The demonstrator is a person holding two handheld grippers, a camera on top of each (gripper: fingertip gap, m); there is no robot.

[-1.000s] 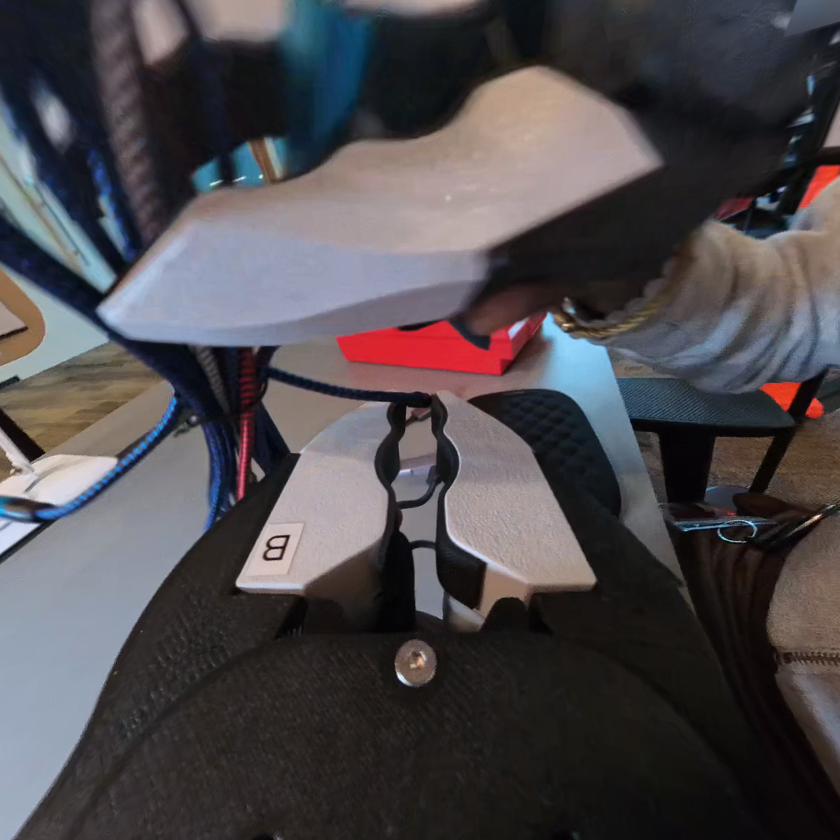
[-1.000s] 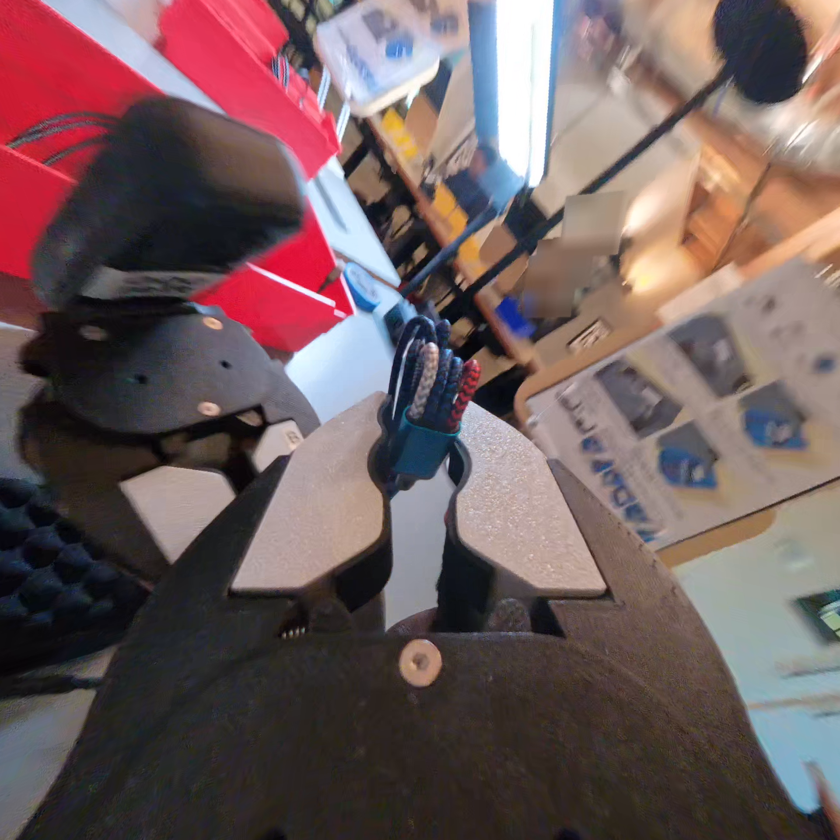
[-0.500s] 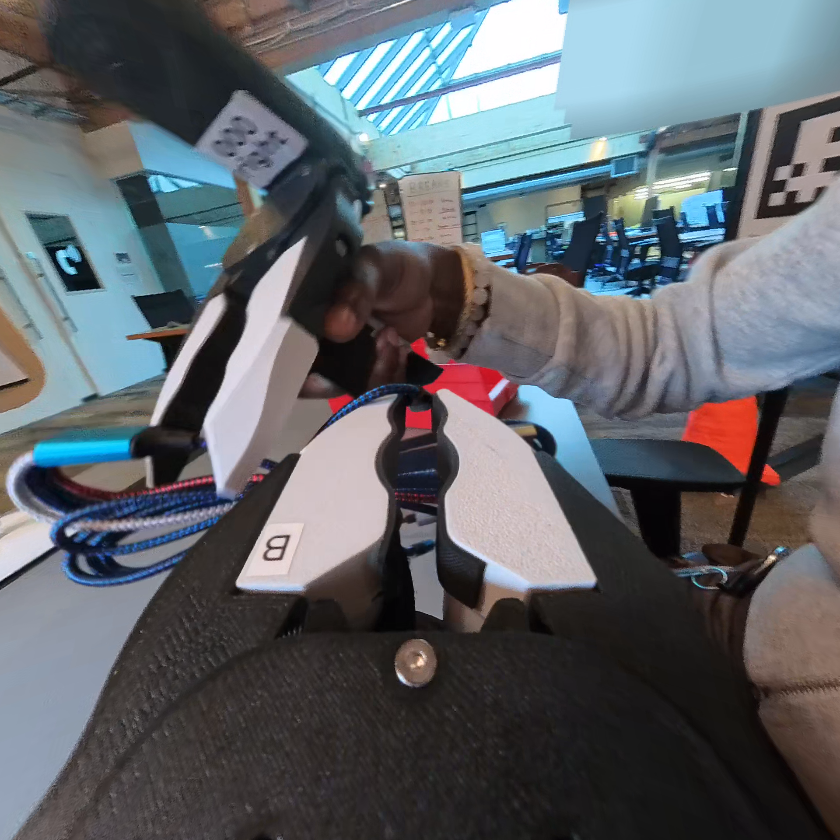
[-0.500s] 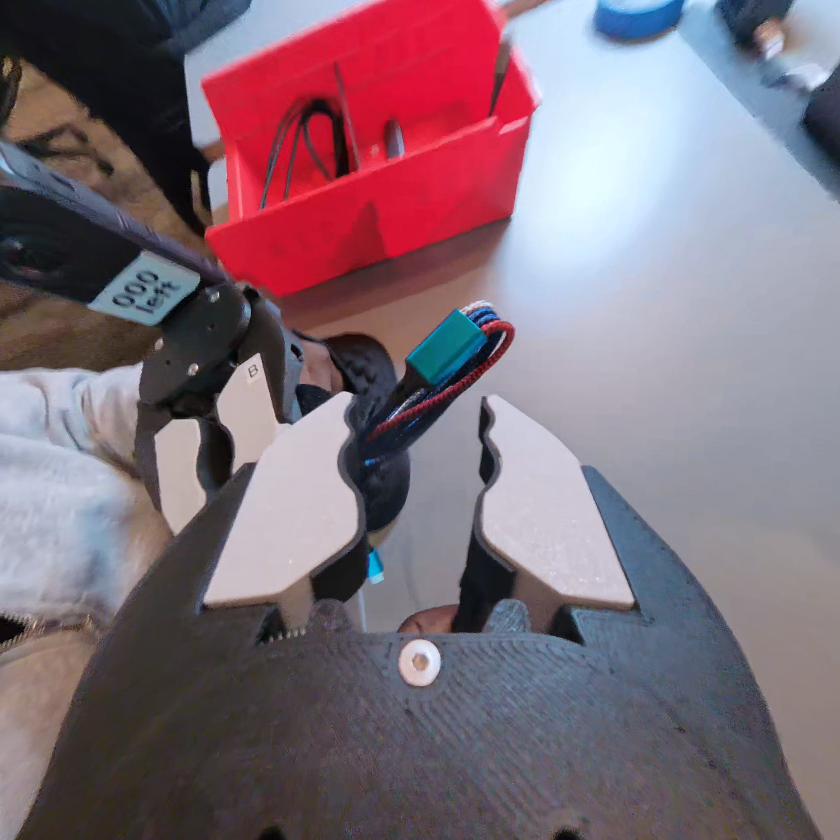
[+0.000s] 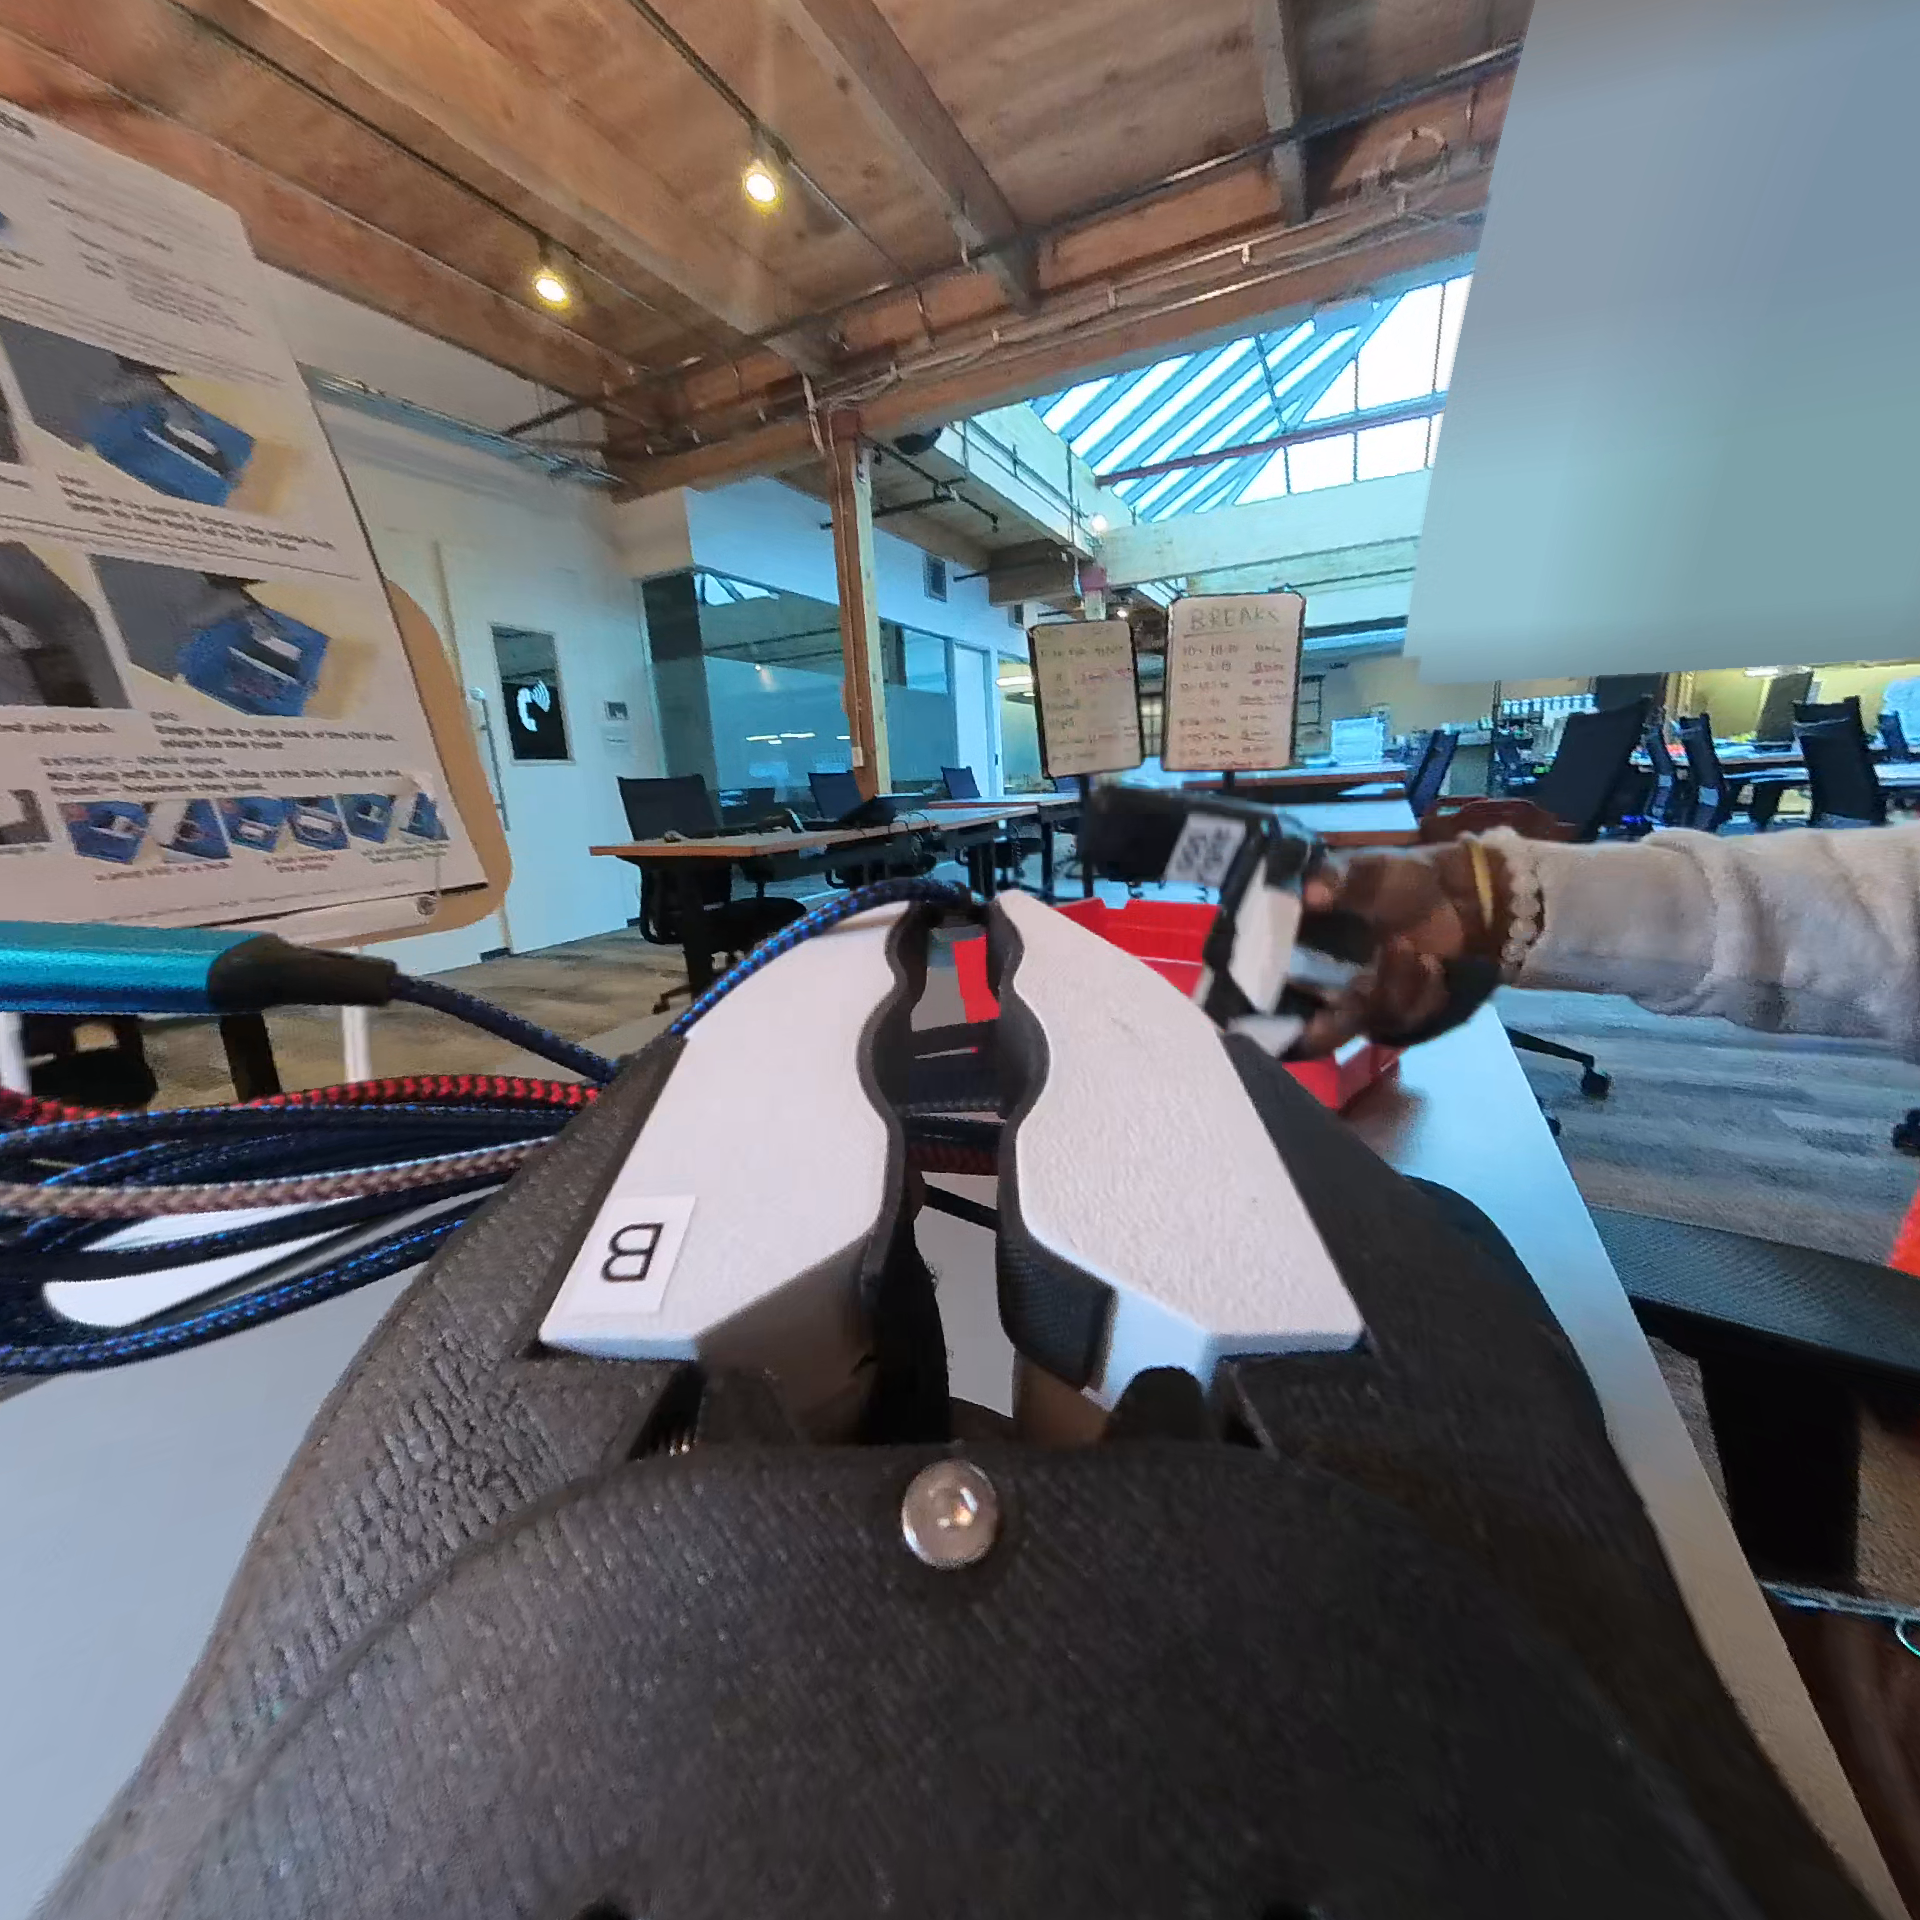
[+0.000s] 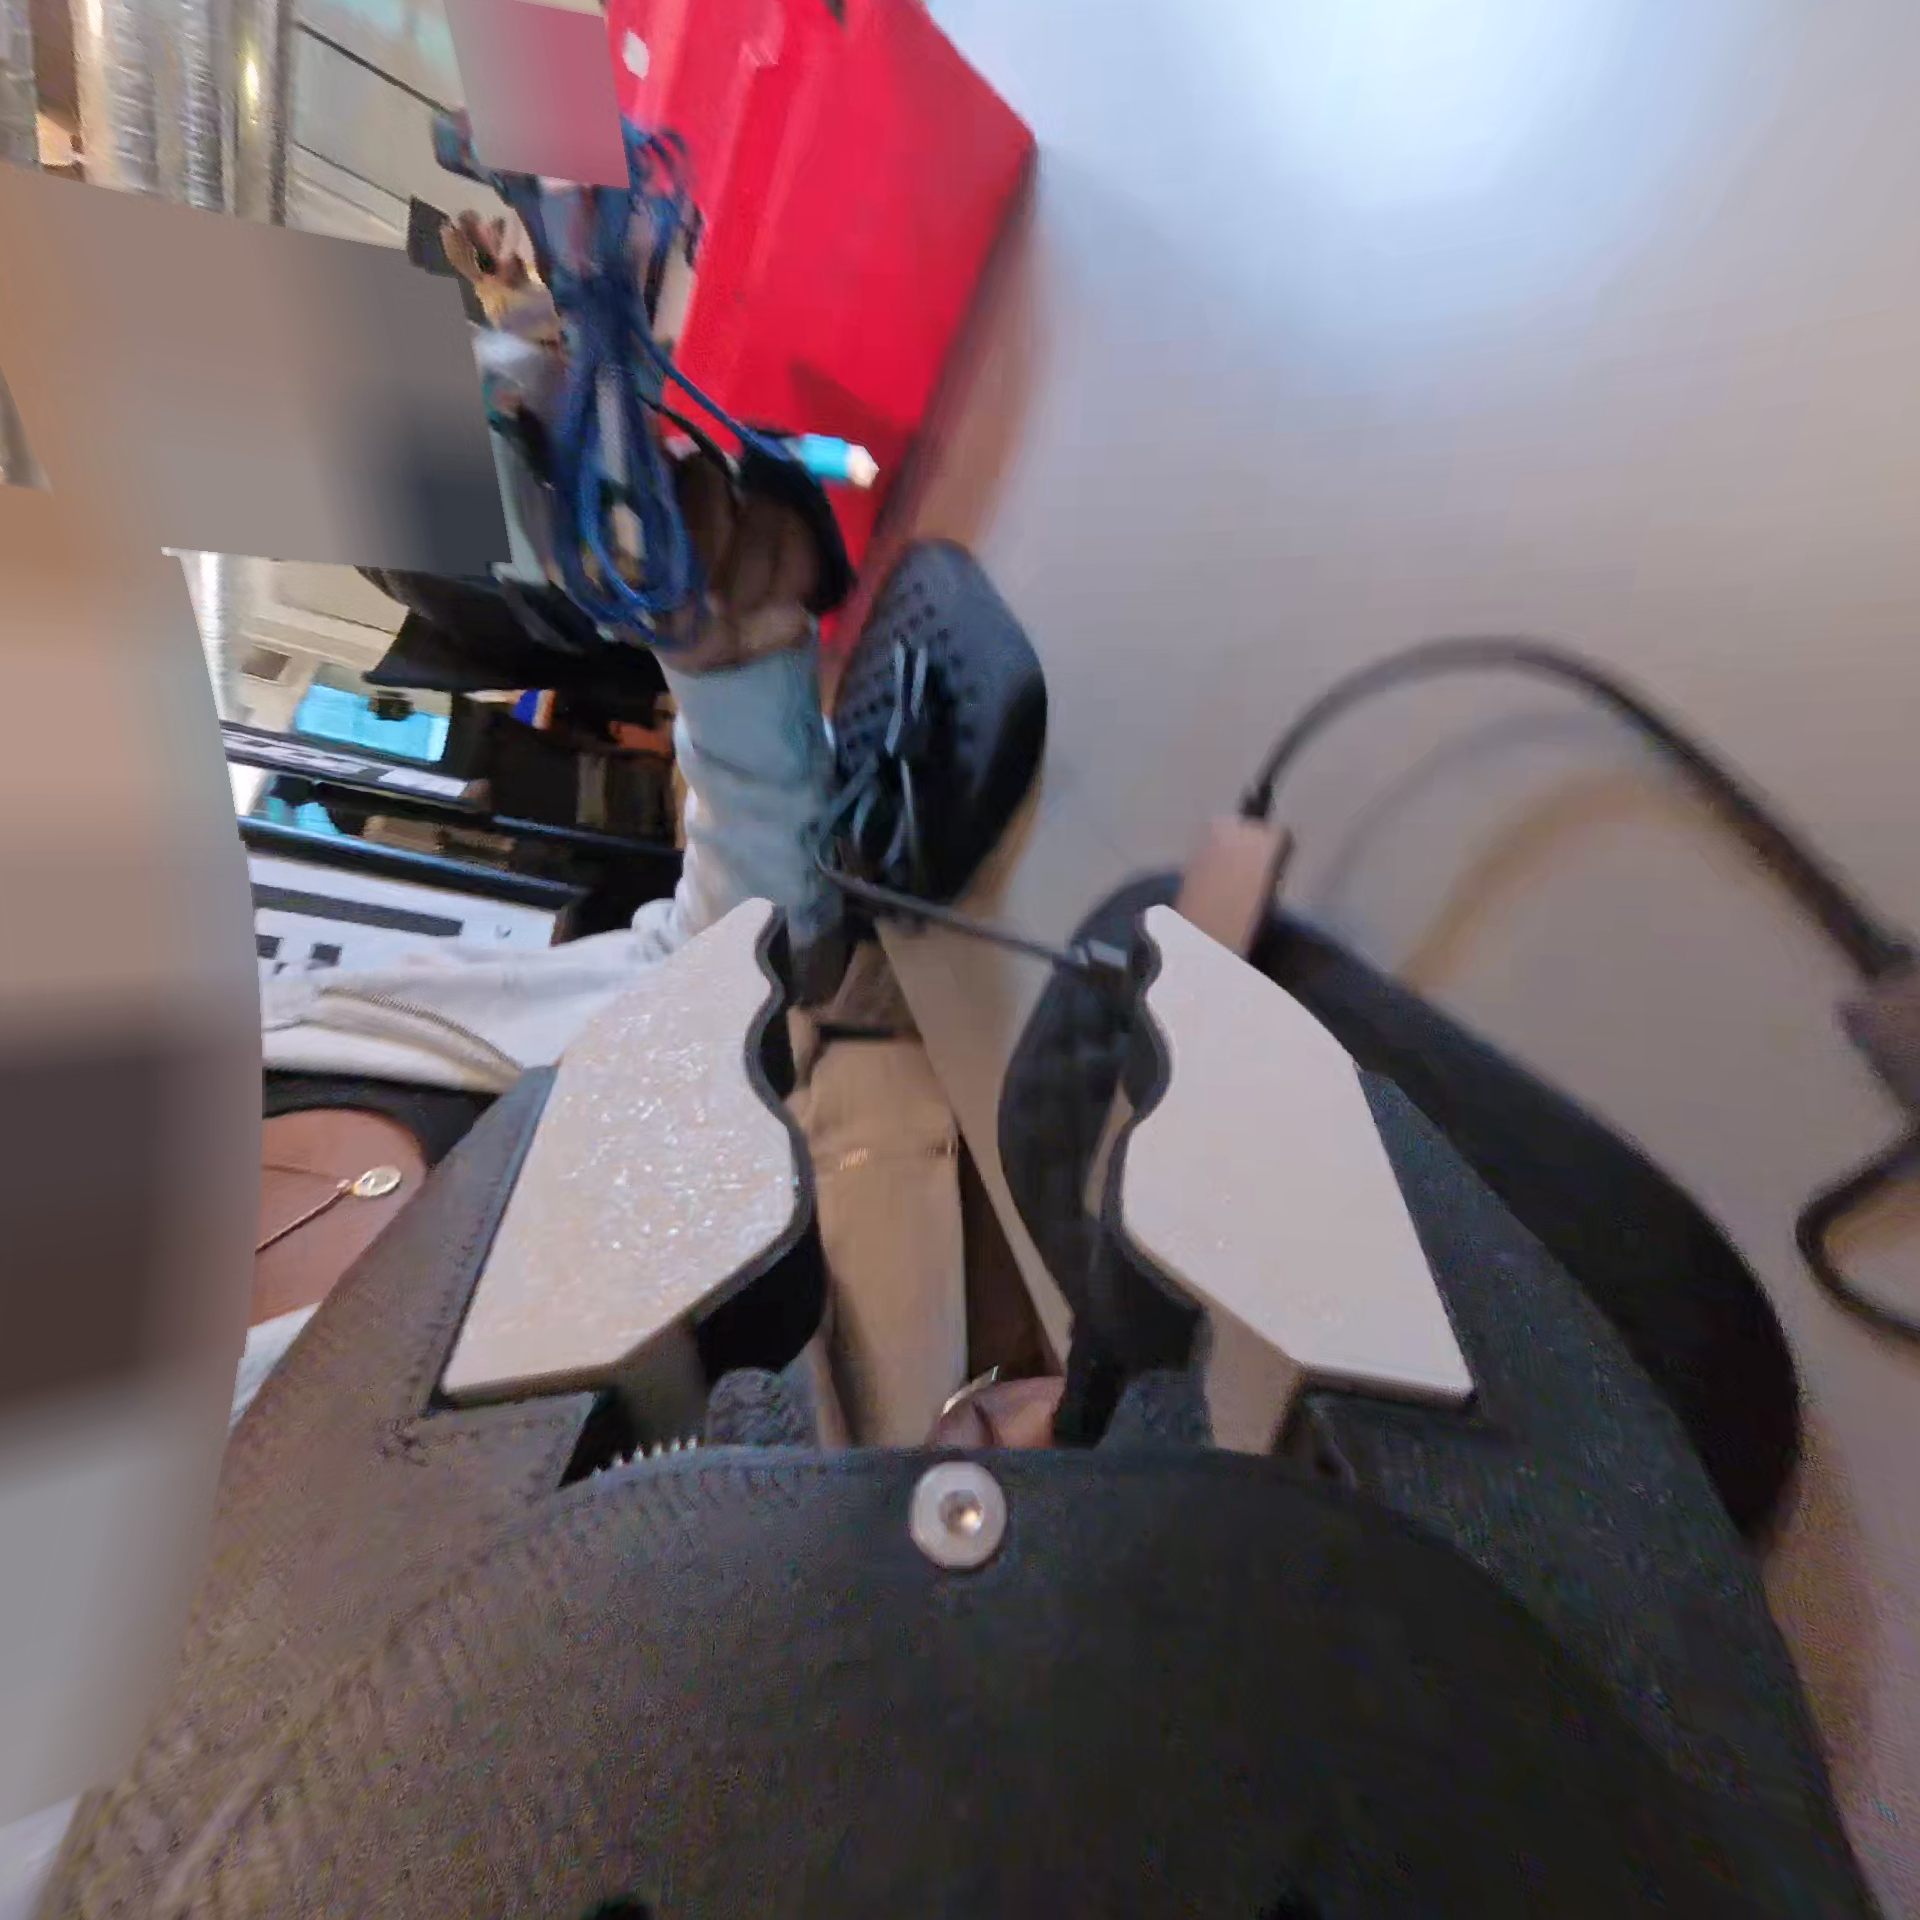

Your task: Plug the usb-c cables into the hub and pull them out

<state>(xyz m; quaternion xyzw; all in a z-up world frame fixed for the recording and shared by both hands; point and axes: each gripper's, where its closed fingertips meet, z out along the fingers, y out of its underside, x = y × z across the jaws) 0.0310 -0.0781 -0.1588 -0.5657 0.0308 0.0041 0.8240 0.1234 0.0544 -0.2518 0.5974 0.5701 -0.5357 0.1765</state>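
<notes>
My left gripper (image 5: 951,909) is shut on a blue braided cable at its tips. The bundle of blue, red and grey braided USB-C cables (image 5: 260,1153) hangs off to its left, with a teal connector (image 5: 104,966) sticking out. In the right wrist view the same bundle (image 6: 613,416) dangles from the left gripper, held in the air, its teal connector (image 6: 831,462) pointing right. My right gripper (image 6: 956,920) is open and empty, low over the table. A small grey hub (image 6: 1236,883) with a black lead (image 6: 1558,675) lies just beyond its right fingertip.
A red bin (image 6: 831,260) stands on the grey table (image 6: 1455,364), also seen in the left wrist view (image 5: 1122,925). A black mesh pad (image 6: 935,717) lies between bin and hub. A thin black cable (image 6: 966,930) crosses in front of the right fingertips. An instruction board (image 5: 208,623) stands at left. My hands' fingertips stand some 20 cm from each other. The small grey hub (image 6: 1236,883) lies some 5 cm from my right tips, 20 cm from my left tips.
My right gripper has let go of the cable bundle, opened wider and swung down toward the table and hub. My left gripper keeps the bundle and has tilted up.
</notes>
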